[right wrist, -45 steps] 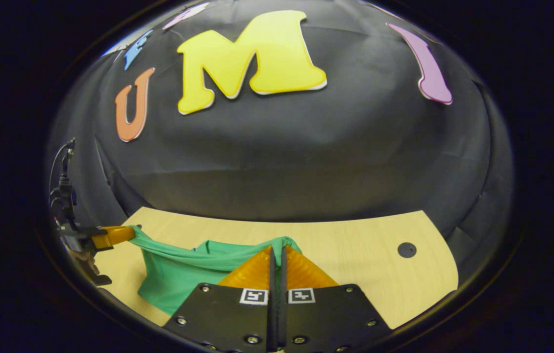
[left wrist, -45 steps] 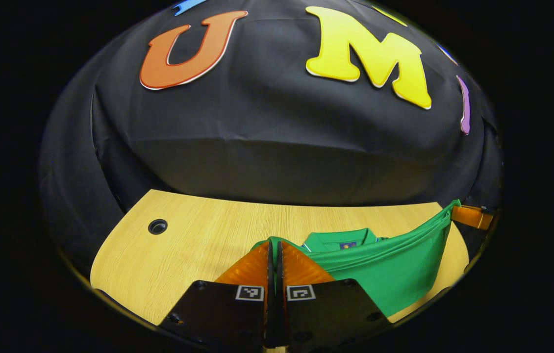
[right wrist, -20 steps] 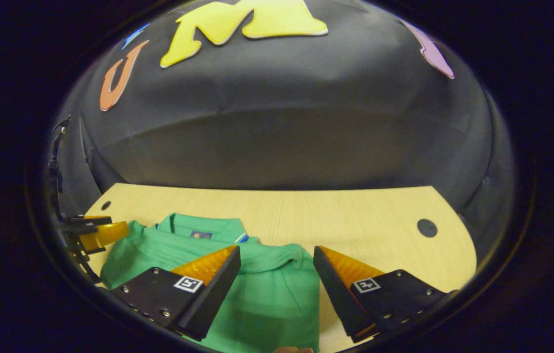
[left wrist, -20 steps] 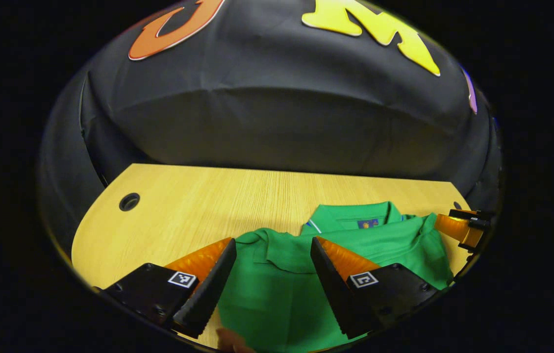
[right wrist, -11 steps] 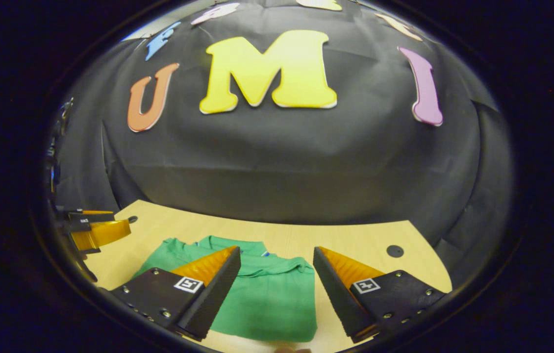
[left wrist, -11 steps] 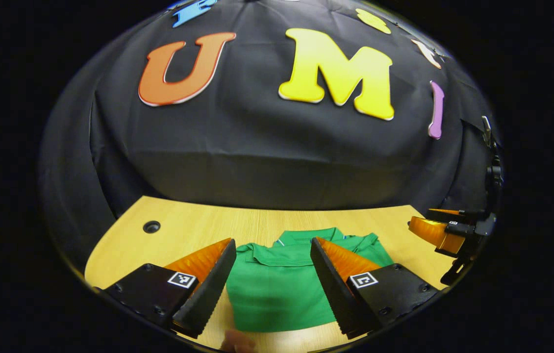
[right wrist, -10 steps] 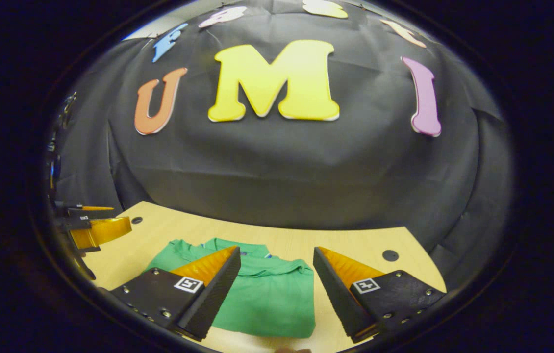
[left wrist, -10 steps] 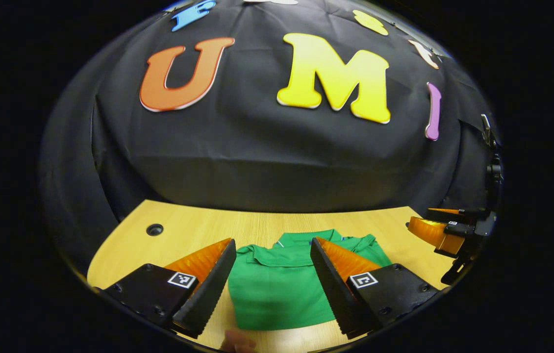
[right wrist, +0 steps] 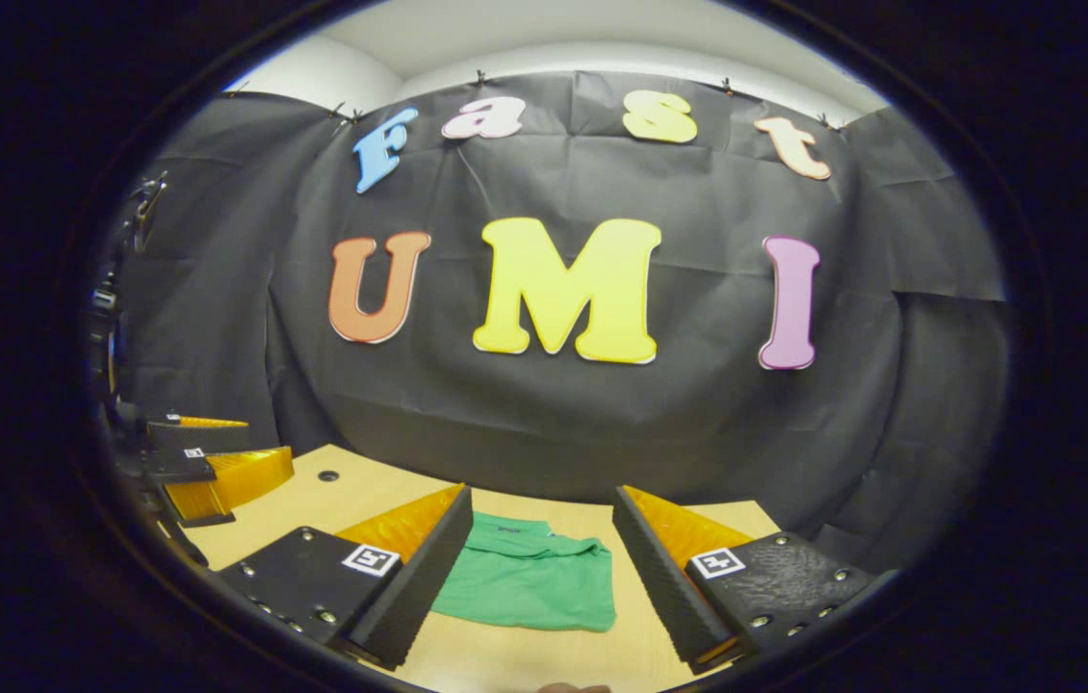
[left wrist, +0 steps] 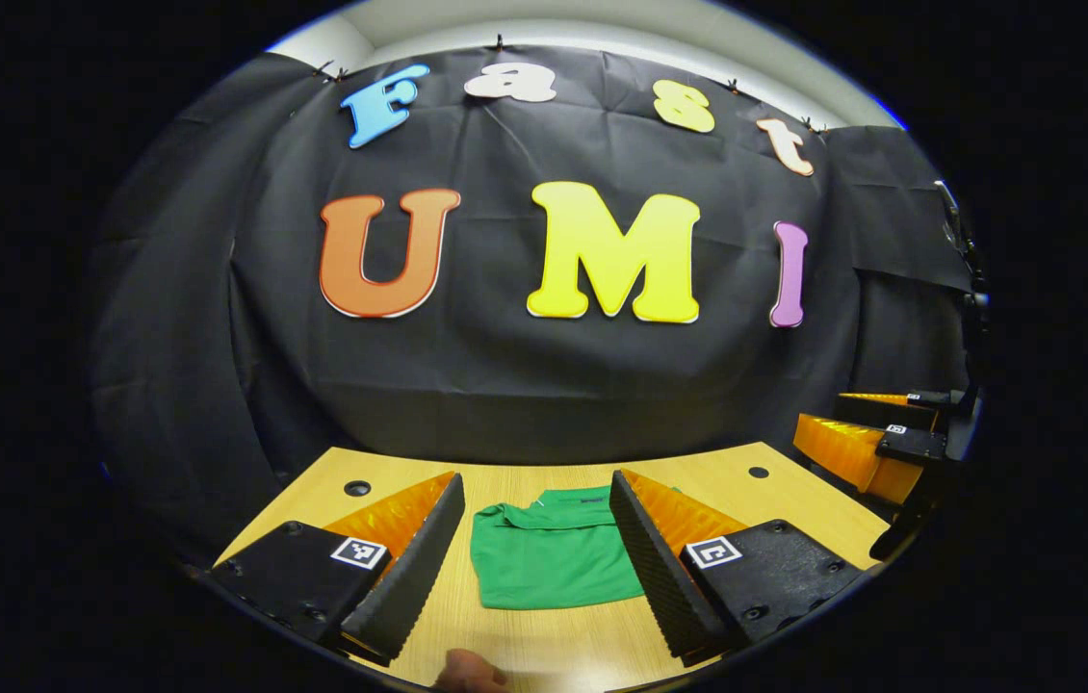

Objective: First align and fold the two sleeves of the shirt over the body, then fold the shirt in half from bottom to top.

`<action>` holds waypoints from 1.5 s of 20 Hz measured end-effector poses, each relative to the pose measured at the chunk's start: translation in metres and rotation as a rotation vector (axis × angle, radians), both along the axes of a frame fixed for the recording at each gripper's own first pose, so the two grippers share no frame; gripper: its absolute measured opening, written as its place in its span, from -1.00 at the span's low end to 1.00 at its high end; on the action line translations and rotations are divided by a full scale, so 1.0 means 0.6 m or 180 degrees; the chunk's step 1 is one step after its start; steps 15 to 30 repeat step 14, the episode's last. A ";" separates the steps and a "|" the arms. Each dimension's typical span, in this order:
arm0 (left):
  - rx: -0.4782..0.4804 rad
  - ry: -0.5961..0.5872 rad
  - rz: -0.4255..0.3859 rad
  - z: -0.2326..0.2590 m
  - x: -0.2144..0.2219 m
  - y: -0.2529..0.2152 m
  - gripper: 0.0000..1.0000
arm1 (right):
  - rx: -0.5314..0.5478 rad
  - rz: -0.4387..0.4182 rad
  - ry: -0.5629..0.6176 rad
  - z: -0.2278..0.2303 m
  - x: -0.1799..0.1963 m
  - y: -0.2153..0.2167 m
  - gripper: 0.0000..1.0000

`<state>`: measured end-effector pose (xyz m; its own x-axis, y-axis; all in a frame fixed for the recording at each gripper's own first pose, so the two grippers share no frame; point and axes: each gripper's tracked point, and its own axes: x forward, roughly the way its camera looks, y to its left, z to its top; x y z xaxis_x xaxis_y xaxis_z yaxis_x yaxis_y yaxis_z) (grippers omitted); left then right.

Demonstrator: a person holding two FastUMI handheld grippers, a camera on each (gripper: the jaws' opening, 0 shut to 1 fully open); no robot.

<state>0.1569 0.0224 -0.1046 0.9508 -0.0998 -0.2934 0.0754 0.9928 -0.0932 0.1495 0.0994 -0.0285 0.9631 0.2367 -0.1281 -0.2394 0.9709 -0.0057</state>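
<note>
One green shirt (left wrist: 554,558) is seen lying flat on a pale wooden table (left wrist: 775,491), folded into a compact rectangle with its collar turned toward the black cloth wall (left wrist: 505,385) at the back. In the left gripper view the shirt is framed between the two spread fingers of the left gripper (left wrist: 536,568), which is held above the table with its jaws wide apart and nothing between them. No part of the fabric is touched by either finger (the shirt lies farther off, on the tabletop beyond the tips). In the right gripper view the same shirt (right wrist: 527,577) is shown between the parted fingers of the right gripper (right wrist: 542,577), likewise gaping and holding nothing, with the cloth resting on the table (right wrist: 332,496) apart from it.

Two small round holes are set in the tabletop, one near each far corner (left wrist: 357,488) and (left wrist: 758,473). At the right edge of the left gripper view the right gripper (left wrist: 876,438) is seen well off to the side of the shirt, and at the left edge of the right gripper view the left gripper (right wrist: 207,467) is seen, also well clear of it. A fingertip of a hand (left wrist: 469,669) is just visible at the bottom of the left gripper view. Behind the table the black cloth wall is hung, with a strip of pale ceiling (right wrist: 602,38) above it.
</note>
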 end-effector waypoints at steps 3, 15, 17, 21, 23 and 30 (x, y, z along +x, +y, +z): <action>0.0022 -0.0148 0.0020 0.041 -0.049 0.000 0.93 | 0.0077 -0.0034 -0.0055 0.020 -0.056 -0.016 0.88; -0.0016 -0.0258 -0.0002 0.083 -0.194 -0.031 0.93 | 0.0200 -0.0141 -0.0056 0.021 -0.190 -0.059 0.87; -0.0016 -0.0258 -0.0002 0.083 -0.194 -0.031 0.93 | 0.0200 -0.0141 -0.0056 0.021 -0.190 -0.059 0.87; -0.0016 -0.0258 -0.0002 0.083 -0.194 -0.031 0.93 | 0.0200 -0.0141 -0.0056 0.021 -0.190 -0.059 0.87; -0.0016 -0.0258 -0.0002 0.083 -0.194 -0.031 0.93 | 0.0200 -0.0141 -0.0056 0.021 -0.190 -0.059 0.87; -0.0016 -0.0258 -0.0002 0.083 -0.194 -0.031 0.93 | 0.0200 -0.0141 -0.0056 0.021 -0.190 -0.059 0.87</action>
